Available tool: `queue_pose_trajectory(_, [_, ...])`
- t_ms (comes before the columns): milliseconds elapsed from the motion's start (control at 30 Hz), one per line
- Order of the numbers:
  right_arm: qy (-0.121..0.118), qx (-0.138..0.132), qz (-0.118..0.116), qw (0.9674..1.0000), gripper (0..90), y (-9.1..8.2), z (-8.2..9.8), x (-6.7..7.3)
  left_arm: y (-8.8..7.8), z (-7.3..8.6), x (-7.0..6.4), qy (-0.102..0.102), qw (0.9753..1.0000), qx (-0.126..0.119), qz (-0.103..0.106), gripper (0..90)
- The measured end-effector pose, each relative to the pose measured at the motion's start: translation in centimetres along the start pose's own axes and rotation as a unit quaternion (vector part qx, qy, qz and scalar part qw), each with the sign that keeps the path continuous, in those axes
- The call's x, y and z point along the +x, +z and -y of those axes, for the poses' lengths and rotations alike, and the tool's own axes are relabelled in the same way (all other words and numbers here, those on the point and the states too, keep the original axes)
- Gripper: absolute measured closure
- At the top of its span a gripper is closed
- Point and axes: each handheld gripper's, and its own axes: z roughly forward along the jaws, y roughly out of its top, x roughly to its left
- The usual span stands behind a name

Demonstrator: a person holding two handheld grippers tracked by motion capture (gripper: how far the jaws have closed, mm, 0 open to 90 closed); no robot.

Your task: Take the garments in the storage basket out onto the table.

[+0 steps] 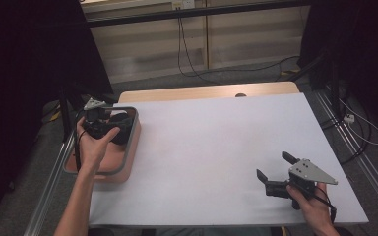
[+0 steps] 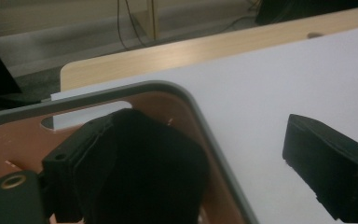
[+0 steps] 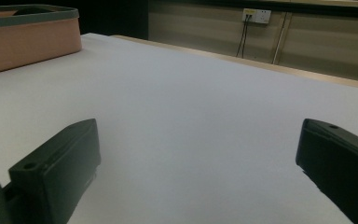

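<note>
A soft black bundle, seemingly dark cloth (image 2: 144, 172), is lying inside the salmon-pink rectangular tray with a grey rim (image 1: 134, 129), which is sitting at the left edge of the white surface (image 1: 216, 147). In the left gripper view, the left claw (image 2: 182, 163) is standing with its jaws wide apart: one jaw is lying down in the tray against the bundle, while the other is hanging outside the grey rim, over the white sheet. In the high view, the left claw (image 1: 109, 127) is reaching over the tray's far end, held in the person's left hand (image 1: 92, 145).

The right claw (image 1: 274, 166) is sitting well apart, near the front right corner of the surface, held in the right hand (image 1: 312, 204). Its jaws are spread apart with nothing between them, pointing across the bare white sheet toward the tray (image 3: 28, 42).

No brand, label or writing can be read on any of these things.
</note>
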Motion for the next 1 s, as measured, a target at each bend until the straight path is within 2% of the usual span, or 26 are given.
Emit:
queue_pose_trajectory(33, [-0.001, 0.002, 0.0, 1.0, 0.0, 0.0, 0.0, 0.0, 0.3, 0.0, 0.1, -0.001, 1.0, 0.008, -0.001, 10.3])
queue_pose_trajectory(200, [-0.001, 0.006, 0.003, 1.0, 0.0, 0.1, 0.1, -0.1, 1.7, 0.1, 0.9, 0.002, 0.9998, 0.019, -0.006, 8.7])
queue_pose_trajectory(333, [-0.003, 0.006, 0.003, 1.0, 0.0, 0.1, 0.1, -0.1, 3.1, 0.3, 1.9, 0.006, 0.999, 0.041, -0.019, 9.7])
queue_pose_trajectory(467, [0.0, 0.007, 0.006, 1.0, 0.0, 0.1, 0.2, -0.2, 3.7, 0.5, 2.4, -0.006, 0.9987, 0.049, -0.016, 10.6])
queue_pose_trajectory(567, [0.001, 0.007, 0.005, 1.0, 0.0, 0.1, 0.2, -0.2, 4.3, 0.8, 2.8, 0.002, 0.9973, 0.064, -0.035, 11.5])
queue_pose_trajectory(600, [0.0, 0.008, 0.005, 1.0, 0.0, 0.1, 0.2, -0.2, 4.3, 0.8, 2.8, 0.002, 0.9973, 0.064, -0.035, 11.7])
queue_pose_trajectory(700, [0.0, 0.008, 0.005, 1.0, 0.0, 0.1, 0.2, -0.2, 4.7, 1.0, 3.2, -0.012, 0.9965, 0.076, -0.033, 11.3])
queue_pose_trajectory(900, [-0.007, 0.009, 0.004, 0.9999, 0.0, 0.2, 0.1, 0.0, 5.6, 1.5, 3.6, -0.021, 0.9934, 0.107, -0.036, 6.2])
queue_pose_trajectory(967, [-0.007, 0.009, 0.004, 0.9999, 0.0, 0.2, 0.1, 0.0, 5.7, 1.5, 3.7, -0.023, 0.9934, 0.107, -0.034, 5.2])
queue_pose_trajectory(1000, [-0.009, 0.01, 0.004, 0.9999, 0.0, 0.2, 0.1, 0.1, 5.8, 1.6, 3.9, -0.031, 0.9921, 0.117, -0.033, 4.4])
